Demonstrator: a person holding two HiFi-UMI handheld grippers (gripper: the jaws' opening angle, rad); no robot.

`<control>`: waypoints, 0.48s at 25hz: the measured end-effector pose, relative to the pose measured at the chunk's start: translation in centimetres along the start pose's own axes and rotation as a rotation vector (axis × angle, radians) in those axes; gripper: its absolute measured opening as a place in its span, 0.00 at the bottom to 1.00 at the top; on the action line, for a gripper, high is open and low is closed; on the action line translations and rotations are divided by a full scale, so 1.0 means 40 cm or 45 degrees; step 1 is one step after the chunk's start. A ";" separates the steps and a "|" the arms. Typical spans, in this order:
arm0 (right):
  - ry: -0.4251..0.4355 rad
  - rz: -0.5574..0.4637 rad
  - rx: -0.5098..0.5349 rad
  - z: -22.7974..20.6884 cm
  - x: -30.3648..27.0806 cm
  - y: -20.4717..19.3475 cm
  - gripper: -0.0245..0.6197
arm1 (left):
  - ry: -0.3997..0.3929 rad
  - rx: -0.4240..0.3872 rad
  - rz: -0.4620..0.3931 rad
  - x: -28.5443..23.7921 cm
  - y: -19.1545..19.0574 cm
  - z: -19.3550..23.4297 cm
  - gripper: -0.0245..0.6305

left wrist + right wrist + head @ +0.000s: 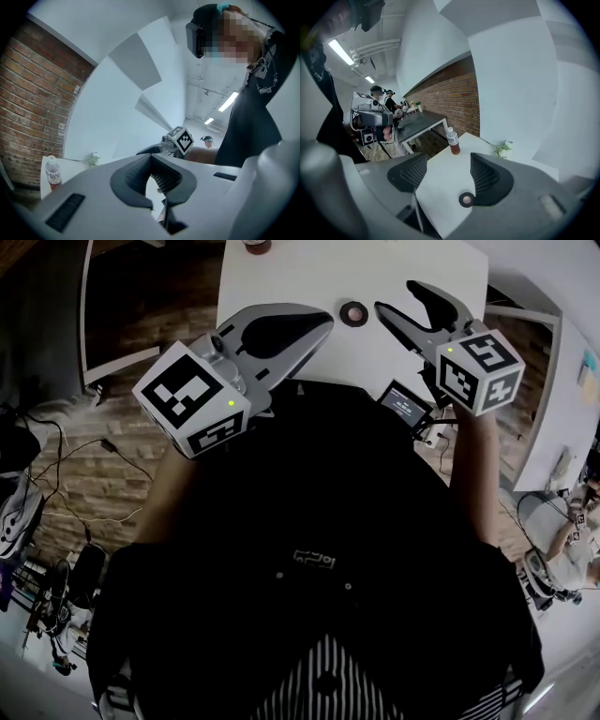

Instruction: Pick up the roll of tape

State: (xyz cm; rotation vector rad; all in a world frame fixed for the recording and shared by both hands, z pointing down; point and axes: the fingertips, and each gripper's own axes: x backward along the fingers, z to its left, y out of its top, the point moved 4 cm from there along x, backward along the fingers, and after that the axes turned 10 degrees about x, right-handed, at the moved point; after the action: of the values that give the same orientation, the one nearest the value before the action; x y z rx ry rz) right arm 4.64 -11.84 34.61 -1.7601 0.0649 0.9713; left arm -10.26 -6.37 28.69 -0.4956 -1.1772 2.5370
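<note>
On white matte tabletop [300,277]: roll of tape [465,199], small dark ring, lies flat beneath the right gripper [447,176], whose ribbed black jaws stand spread, untouching. Left gripper [151,161] clenched, empty.

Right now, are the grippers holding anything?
Nothing is held. The right gripper is open, and the tape lies free on the table. The left gripper is shut and empty.

Small dark tape roll [353,312] flat on table [309,273]
</note>
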 end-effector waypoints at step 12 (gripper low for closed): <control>0.086 0.070 -0.030 -0.077 0.010 -0.112 0.52 | 0.097 0.046 -0.007 -0.074 -0.036 -0.042 0.05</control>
State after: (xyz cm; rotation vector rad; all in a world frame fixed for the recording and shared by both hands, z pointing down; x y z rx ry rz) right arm 8.80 -12.28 38.08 -1.8213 0.1464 0.9555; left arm -6.73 -5.55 29.33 -0.5741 -1.1027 2.5063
